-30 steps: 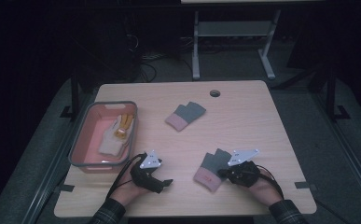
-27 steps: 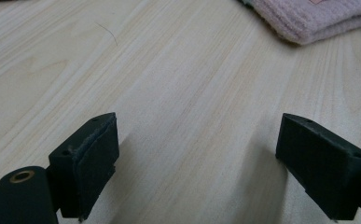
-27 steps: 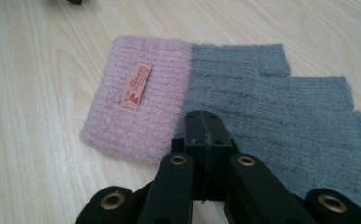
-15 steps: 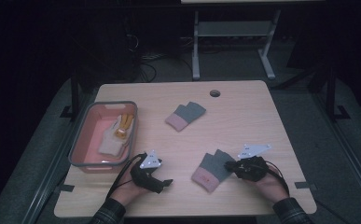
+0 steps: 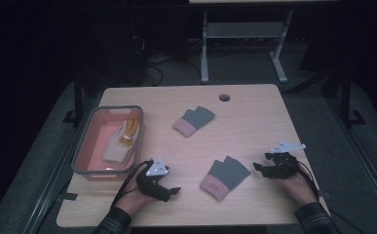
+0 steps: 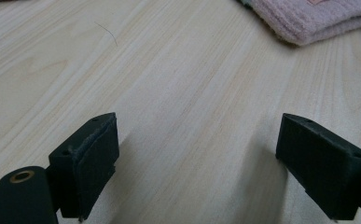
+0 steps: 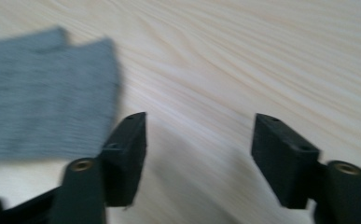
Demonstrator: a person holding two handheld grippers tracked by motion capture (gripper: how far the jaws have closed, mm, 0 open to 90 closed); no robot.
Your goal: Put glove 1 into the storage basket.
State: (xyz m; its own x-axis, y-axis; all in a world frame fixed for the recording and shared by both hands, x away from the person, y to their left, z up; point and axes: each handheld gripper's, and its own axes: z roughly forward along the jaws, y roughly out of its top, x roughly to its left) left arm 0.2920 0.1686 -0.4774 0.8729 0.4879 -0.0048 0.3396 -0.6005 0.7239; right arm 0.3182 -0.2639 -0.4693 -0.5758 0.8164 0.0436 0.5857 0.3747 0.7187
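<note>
- Right gripper: jaws spread, just been opening, bare wood between them; it rests near the table's right edge, just beside the near sock.
- Left gripper: jaws spread wide, nothing held, near the front edge.
- Near sock: flat, ribbed grey knit with pink cuff, by the front edge.
- Far sock: same knit, mid-table.
- Bin: pink plastic, left edge.

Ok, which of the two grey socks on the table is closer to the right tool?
The near sock, lying between the two hands; the other sock sits farther back.
</note>
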